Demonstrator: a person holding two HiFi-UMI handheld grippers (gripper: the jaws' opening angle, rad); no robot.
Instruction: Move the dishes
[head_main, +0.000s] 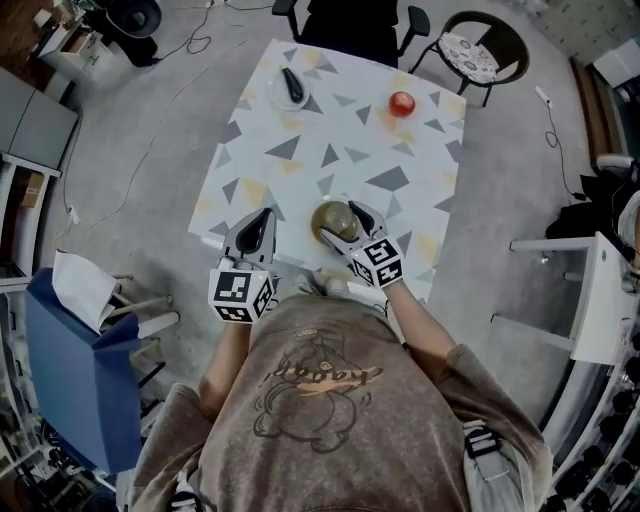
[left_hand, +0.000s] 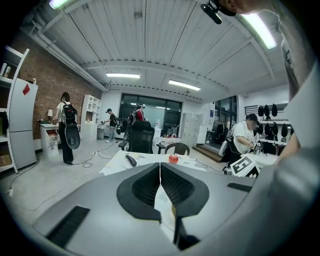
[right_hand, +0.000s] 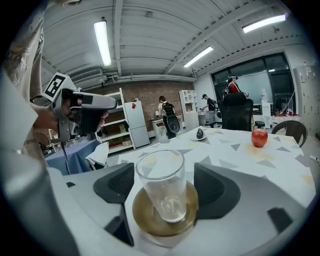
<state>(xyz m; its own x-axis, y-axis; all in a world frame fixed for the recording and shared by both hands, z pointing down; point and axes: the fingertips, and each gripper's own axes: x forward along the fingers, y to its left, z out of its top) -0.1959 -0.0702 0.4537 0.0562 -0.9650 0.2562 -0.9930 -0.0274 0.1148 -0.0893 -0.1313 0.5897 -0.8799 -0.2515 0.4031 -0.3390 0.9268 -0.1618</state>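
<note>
Glass (right_hand: 162, 182), clear, straight-sided and empty, stands upright in the middle of a round brass-coloured saucer (right_hand: 142, 220). The pair sits close to the near edge of the table with the white cloth printed in grey and yellow triangles (head_main: 300, 170), right in front of the person.

The right gripper (head_main: 348, 226) is set low around this pair. Its two dark jaws stand wide apart, one on each side of the glass, with open space between each pad and the glass wall. The saucer's rim comes up close to both jaws, but whether it touches them cannot be told. Nothing is gripped yet.

The left gripper (head_main: 262, 218) hovers just beside it over the table edge, jaws brought together at the tips and holding nothing.

Farther out, well apart from both grippers, a red apple (head_main: 401, 103) lies toward the far right of the table. A small white plate (head_main: 290, 90) carrying a dark object rests near the far left corner.

This looks like the approach-and-grasp step on the first dish. The next move probably calls for closing squarely on the glass or on the saucer rim. The lift then needs to stay level, since a tilt could let the glass slide off its saucer.
</note>
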